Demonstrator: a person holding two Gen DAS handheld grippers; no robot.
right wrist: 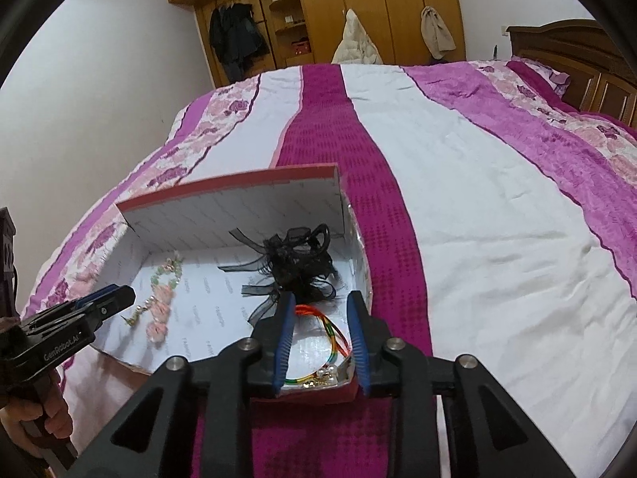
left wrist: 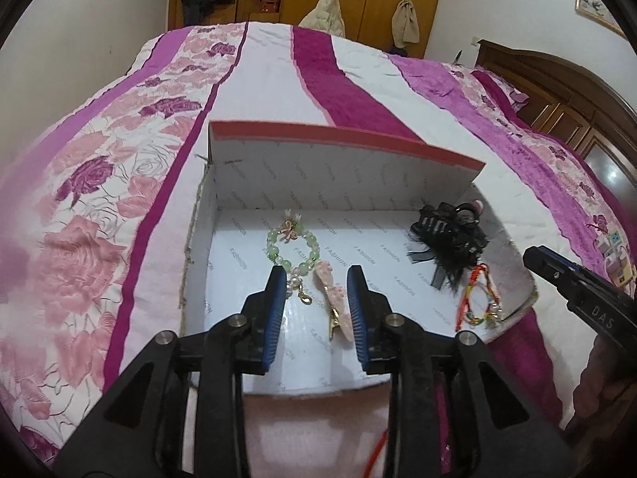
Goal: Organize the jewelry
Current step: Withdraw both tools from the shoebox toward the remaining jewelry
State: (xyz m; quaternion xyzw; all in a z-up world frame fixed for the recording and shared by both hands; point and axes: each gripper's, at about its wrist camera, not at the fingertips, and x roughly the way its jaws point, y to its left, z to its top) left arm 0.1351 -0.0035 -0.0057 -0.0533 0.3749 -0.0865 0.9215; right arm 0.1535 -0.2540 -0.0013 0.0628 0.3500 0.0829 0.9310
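- The left tool (left wrist: 316, 279) hangs over the near part of the box (left wrist: 398, 183), jaws apart and holding nothing; a pink clip (left wrist: 333, 298) lies on the box floor between its fingers.
- The right tool (right wrist: 320, 306) hangs over the box's near right corner, jaws likewise apart and empty, with a cord bracelet (right wrist: 326, 326) of red, yellow and green strands below it.
- Just left of the clip lies a green bead bracelet (left wrist: 292, 245) with a gold clasp.
- Farther back on the right sits a black hair clip (right wrist: 298, 267) with ribbon and feathers, just beyond the cord bracelet.
- The box stands open on a bed (right wrist: 458, 207); its lid (left wrist: 318, 131), red outside, stands up at the far side.
- The quilt has white, magenta and purple stripes and pink rose panels.
- Beyond the bed stand a wooden wardrobe (right wrist: 358, 8) with hanging clothes, white walls, and a dark headboard (right wrist: 577, 51) to the right.
- The box lining repeats the word "FASHION". The left tool's side reads "GenRobot.AI"; the right tool's side shows "DAS".
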